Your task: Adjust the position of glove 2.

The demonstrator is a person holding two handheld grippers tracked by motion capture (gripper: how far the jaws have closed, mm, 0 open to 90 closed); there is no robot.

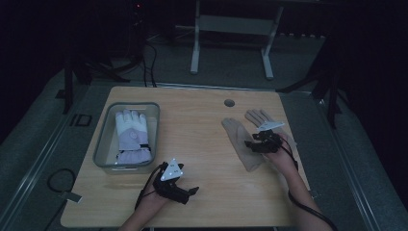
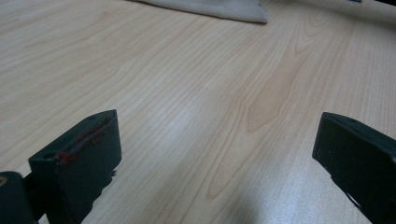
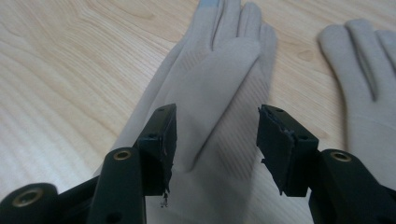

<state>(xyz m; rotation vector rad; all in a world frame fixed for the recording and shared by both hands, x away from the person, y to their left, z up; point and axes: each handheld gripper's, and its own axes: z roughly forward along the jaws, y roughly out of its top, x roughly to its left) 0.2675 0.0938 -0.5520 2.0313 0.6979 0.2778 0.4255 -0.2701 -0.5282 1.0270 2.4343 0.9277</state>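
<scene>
A white-and-lilac ski glove [image 1: 131, 136] already lies in the clear bin [image 1: 103, 144] at nine o'clock on the wooden table [image 1: 202, 144]; two beige gloves remain outside it at three o'clock. The right gripper [image 3: 215, 140] hovers over the nearer beige glove [image 3: 210, 93], jaws half-spread astride its palm, pads not yet pressing. The second beige glove [image 3: 369, 93] lies just beside. The left gripper [image 2: 215, 158] waits at six o'clock, jaws wide and empty. By the look of it, packing is partly done.
</scene>
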